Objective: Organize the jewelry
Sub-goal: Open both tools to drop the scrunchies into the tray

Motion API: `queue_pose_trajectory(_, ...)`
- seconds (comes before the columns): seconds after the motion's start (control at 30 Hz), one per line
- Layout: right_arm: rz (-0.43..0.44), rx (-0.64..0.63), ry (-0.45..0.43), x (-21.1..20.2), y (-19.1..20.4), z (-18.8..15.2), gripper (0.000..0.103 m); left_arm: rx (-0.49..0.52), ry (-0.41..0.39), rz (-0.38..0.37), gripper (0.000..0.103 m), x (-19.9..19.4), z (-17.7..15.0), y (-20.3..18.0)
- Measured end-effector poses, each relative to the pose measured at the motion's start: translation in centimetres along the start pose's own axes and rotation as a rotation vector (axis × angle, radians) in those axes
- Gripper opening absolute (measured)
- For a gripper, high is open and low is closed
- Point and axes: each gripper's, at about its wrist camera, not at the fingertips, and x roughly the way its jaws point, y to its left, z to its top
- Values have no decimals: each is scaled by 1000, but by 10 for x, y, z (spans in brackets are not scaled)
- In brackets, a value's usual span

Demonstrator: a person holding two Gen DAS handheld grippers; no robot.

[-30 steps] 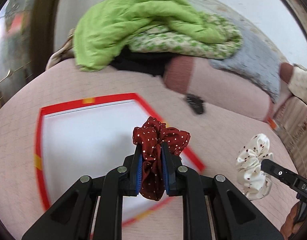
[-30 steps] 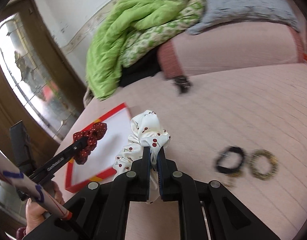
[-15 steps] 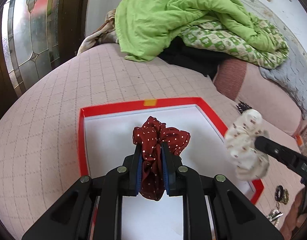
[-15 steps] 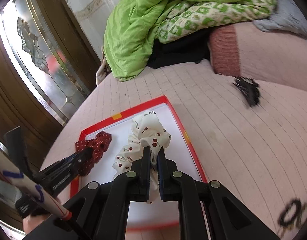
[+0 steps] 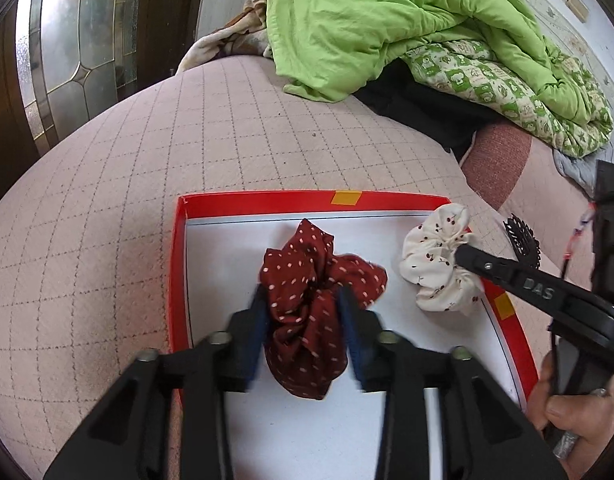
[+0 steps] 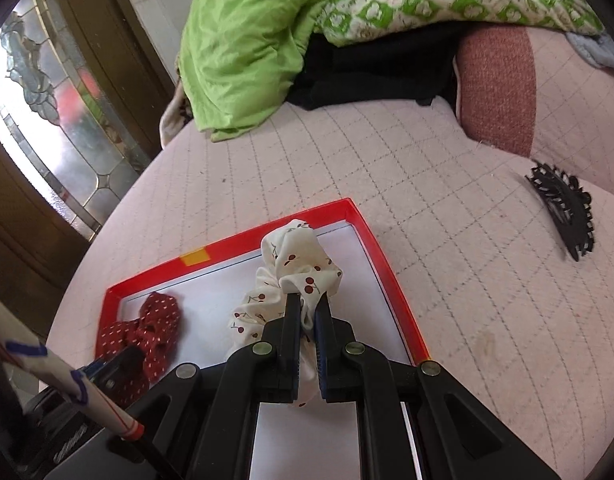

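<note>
A white tray with a red rim [image 5: 267, 200] lies on the pink quilted bed. A dark red dotted scrunchie [image 5: 307, 312] rests on the tray floor between the fingers of my left gripper [image 5: 303, 300], whose jaws are opening and stand apart around it. A white cherry-print scrunchie [image 6: 295, 260] hangs over the tray's right part, with my right gripper [image 6: 307, 304] shut on it. The left wrist view shows that white scrunchie [image 5: 435, 264] near the tray's right rim. From the right wrist view the red scrunchie [image 6: 155, 328] lies at the tray's [image 6: 227, 246] left end.
A black hair claw [image 6: 563, 208] lies on the bed right of the tray. A green quilt [image 5: 387, 20], dark clothes and a reddish pillow [image 6: 495, 92] are piled at the far side. A glazed wooden door [image 5: 67, 40] stands left. A person's hand [image 5: 579, 408] holds the right gripper.
Both grippers came over the tray and sank toward it. The left jaws spread apart around the red scrunchie, which now rests on the tray. The right gripper still pinches the white scrunchie.
</note>
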Motion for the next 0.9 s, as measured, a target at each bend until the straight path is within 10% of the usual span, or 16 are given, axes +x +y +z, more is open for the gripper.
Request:
queue_pose_trajectory(0.23,8,22,-18,-8,-6,-1,35,-21,-30,5,58,-8,2,1)
queue_pose_trajectory(0.53,96,29,-81,-73,-17,-8,35,4,-143,-1,67,-48,6,-21)
queue_pose_trajectory(0.9,160,153,-252,-227,-87,-103,41,147,-212,-117,75,-98,-30,-106)
